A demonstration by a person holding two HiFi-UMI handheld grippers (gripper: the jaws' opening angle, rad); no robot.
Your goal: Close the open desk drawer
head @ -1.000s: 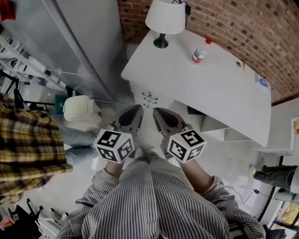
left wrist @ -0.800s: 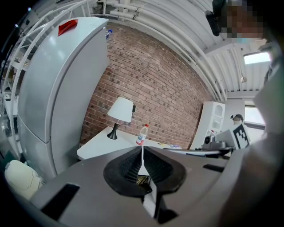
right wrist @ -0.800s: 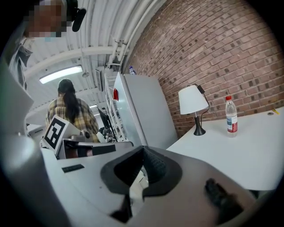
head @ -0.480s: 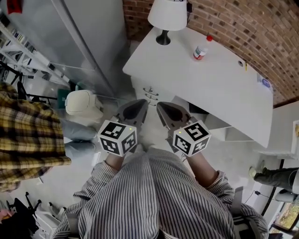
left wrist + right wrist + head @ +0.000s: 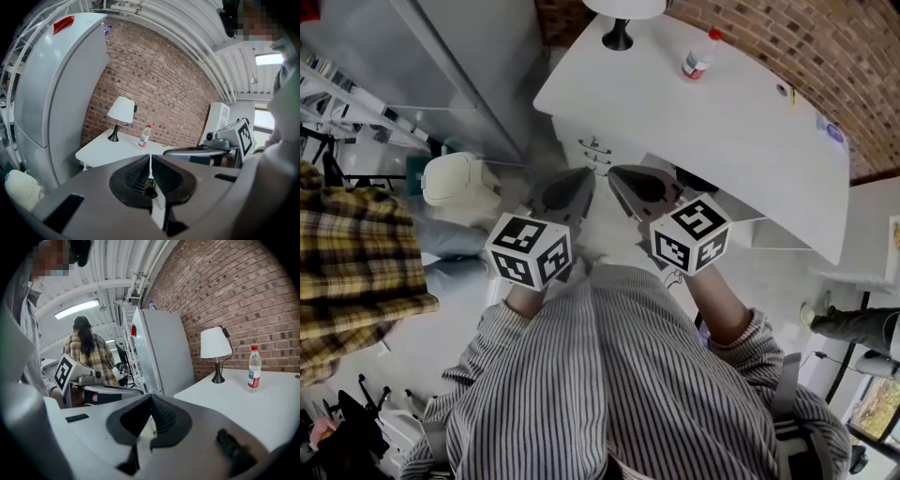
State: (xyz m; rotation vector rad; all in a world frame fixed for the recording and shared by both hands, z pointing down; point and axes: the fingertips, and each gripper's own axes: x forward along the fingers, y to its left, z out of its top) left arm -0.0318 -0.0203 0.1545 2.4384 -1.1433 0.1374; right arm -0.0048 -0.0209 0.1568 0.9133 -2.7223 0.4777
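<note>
Under desk [image 5: 722, 112], overhead only: open drawer [image 5: 759, 232].

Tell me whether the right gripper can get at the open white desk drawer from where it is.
Probably yes. The right gripper, jaws together and empty, is held close in front of the open white desk drawer in the head view, and nothing shows between them to block a push.

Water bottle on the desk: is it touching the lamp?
Apart. The head view shows a strip of bare desk between the bottle and the lamp base.
</note>
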